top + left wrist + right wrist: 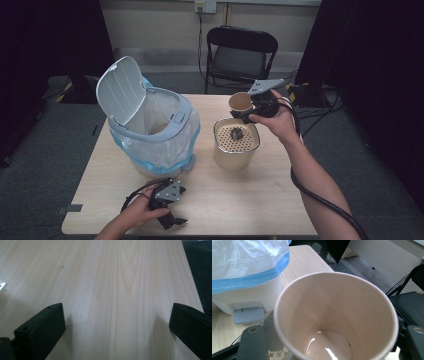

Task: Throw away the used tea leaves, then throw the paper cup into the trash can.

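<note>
I have the paper cup (335,315) clamped in my right hand-held gripper (248,111), tilted above the perforated strainer container (235,144) mid-bench. I judge draining is done; next, carry it to the open bin (150,130). My left hand-held gripper (117,330) rests agape, empty, at the near edge.

1. No readable text, label, brand, number or sign anywhere.
2. Blank sides on the cup (337,315), bin (150,130) and canister (235,150).
3. Bare wood on the table (112,290), unmarked.
</note>
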`<state>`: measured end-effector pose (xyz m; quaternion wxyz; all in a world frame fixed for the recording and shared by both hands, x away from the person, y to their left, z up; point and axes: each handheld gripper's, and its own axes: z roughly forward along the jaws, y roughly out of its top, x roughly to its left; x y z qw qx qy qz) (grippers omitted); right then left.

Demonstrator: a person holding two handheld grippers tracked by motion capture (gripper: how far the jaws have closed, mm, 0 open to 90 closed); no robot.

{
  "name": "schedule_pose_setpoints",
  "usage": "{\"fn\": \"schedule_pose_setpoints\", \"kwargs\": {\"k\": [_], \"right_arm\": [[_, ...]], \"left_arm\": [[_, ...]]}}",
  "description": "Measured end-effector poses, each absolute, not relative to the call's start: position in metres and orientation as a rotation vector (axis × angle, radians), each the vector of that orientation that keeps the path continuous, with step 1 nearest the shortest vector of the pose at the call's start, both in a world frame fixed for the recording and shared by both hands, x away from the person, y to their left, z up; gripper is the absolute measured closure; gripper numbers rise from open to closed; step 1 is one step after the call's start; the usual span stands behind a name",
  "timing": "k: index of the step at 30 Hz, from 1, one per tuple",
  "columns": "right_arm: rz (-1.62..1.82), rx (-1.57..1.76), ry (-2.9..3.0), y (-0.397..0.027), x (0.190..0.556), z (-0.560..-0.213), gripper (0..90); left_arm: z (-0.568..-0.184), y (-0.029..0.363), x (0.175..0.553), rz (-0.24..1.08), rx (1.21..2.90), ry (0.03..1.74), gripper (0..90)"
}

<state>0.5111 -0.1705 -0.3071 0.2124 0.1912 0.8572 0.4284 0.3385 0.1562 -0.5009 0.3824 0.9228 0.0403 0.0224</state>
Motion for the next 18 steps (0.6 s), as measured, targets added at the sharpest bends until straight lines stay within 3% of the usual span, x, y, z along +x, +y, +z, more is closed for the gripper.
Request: {"fn": "schedule_pose_setpoints", "kwargs": {"k": [18], "right_arm": [[1.215,0.532,2.404,-0.169,0.51,-0.294,25.9]], "left_arm": [[-0.501,0.156,0.338,0.049,2.352,0.106,0.0]]}}
